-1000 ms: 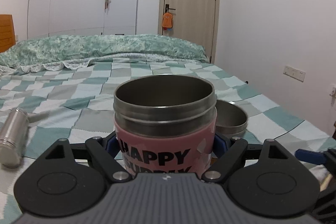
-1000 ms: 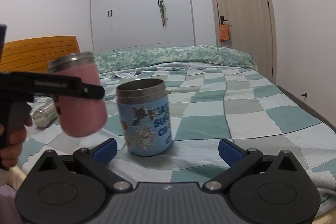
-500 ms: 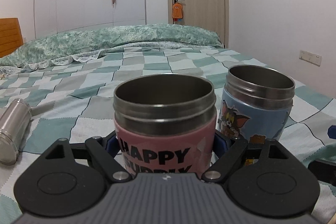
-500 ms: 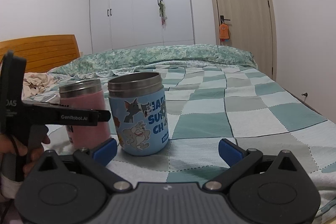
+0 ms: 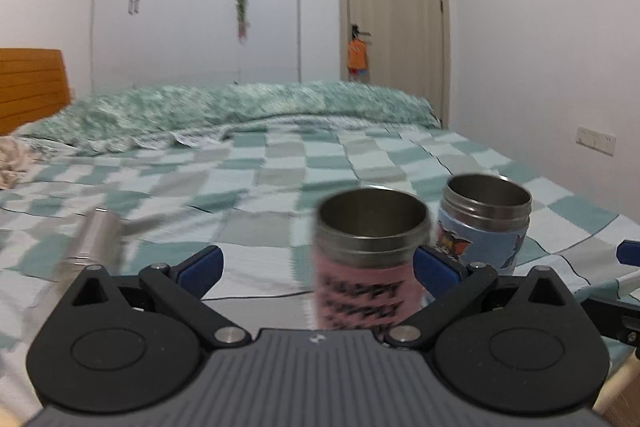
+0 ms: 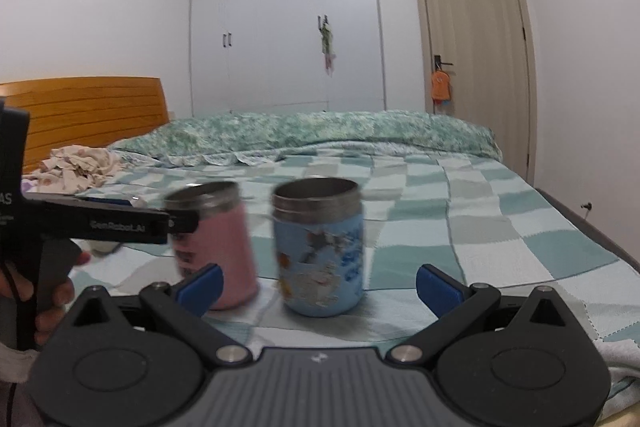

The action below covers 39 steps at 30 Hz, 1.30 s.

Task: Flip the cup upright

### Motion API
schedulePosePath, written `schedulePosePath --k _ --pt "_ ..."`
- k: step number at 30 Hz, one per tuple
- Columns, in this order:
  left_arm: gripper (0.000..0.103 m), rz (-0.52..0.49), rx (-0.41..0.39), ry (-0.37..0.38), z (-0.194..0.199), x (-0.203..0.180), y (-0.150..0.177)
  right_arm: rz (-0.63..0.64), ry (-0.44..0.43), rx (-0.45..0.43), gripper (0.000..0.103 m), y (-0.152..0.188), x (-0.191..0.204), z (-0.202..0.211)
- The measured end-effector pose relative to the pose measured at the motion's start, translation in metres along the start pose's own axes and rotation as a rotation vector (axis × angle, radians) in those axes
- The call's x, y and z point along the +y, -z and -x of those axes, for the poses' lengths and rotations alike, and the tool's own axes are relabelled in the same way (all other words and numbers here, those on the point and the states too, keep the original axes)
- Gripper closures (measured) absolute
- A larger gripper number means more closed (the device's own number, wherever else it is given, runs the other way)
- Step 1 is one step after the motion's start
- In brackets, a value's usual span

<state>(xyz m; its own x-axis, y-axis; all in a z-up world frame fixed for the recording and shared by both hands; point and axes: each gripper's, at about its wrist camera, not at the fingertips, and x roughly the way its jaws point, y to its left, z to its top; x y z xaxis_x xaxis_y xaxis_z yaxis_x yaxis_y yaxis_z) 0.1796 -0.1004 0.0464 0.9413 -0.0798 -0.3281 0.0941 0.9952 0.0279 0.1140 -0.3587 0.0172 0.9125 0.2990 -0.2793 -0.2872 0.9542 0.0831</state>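
From my left wrist view, my left claw [image 5: 316,263] was spread wide, its blue pads clear of the pink cup [image 5: 370,259], which stood upright on the bed [image 5: 280,163] with its mouth up, nearer my right pad than my left. The blue cup [image 5: 486,227] stood upright just beside it on the right; whether they touched I could not tell. Both steel interiors looked empty, as far as the blur allowed. A steel bottle [image 5: 94,243] lay on its side well off to the left. I judged the flip done and the step in hand to be pulling away: I should draw the claw straight back and keep it level, so the near pad would not clip the pink cup on the soft bedding. From my right wrist view, my right claw [image 6: 318,281] was also spread and pinched nothing. The pink cup [image 6: 218,247] and blue cup [image 6: 320,251] stood side by side with a small gap showing, both open at the top. My left claw's arm reached in from the left at the pink cup's rim height.
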Motion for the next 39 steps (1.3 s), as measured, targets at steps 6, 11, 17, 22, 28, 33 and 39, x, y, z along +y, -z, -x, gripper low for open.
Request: schedulePosePath --k 6,11,17,22,28,33,39 --pt "0.000 0.020 -0.037 -0.044 0.058 0.033 0.006 0.014 -0.032 -0.009 0.000 0.007 0.037 0.021" --pt "0.000 0.019 -0.054 -0.077 0.095 0.055 0.024 0.044 -0.019 -0.029 0.000 0.021 0.067 0.036" --pt "0.000 0.044 -0.070 -0.109 0.120 0.079 0.051 0.104 0.018 -0.033 0.000 0.042 0.090 0.045" --pt "0.000 0.045 -0.074 -0.132 0.125 0.089 0.072 0.128 0.035 -0.056 0.000 0.050 0.099 0.050" --pt "0.000 0.052 -0.108 -0.145 0.127 0.095 0.093 0.134 0.044 -0.097 0.000 0.054 0.101 0.052" --pt "0.000 0.040 -0.166 -0.147 0.134 0.092 0.098 0.133 0.045 -0.130 0.000 0.056 0.102 0.056" --pt "0.000 0.008 -0.194 -0.149 0.138 0.084 0.099 0.133 0.047 -0.137 0.000 0.056 0.102 0.057"
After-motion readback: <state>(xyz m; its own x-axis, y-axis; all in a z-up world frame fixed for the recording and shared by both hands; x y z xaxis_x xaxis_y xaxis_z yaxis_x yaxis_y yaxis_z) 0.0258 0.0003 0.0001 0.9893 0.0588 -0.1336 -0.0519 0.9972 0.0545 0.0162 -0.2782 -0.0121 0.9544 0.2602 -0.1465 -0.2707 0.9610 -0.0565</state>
